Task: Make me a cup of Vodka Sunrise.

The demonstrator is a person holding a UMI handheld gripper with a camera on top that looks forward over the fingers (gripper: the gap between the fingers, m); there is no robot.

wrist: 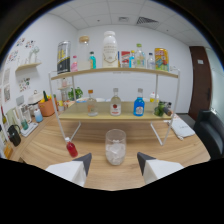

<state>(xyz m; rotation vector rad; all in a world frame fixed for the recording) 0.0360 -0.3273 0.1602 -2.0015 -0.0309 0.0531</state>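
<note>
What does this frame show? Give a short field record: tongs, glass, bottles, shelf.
tongs: open, holding nothing
glass: clear glass upright on the table, just ahead of the fingers, something pale inside
red bottle: small red bottle on the table, left of the glass
shelf: two-tier rack beyond the glass
lower tier: three bottles, one a blue bottle
upper tier: white bottle among others

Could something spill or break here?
Maybe. The glass with ice stands on its own just ahead of the open gripper, so a crooked push forward might knock it over. A small red bottle lies on its side close to one finger and could get bumped and roll. The bottles on the shelf stand close together; reaching for one could tip its neighbour.
</note>
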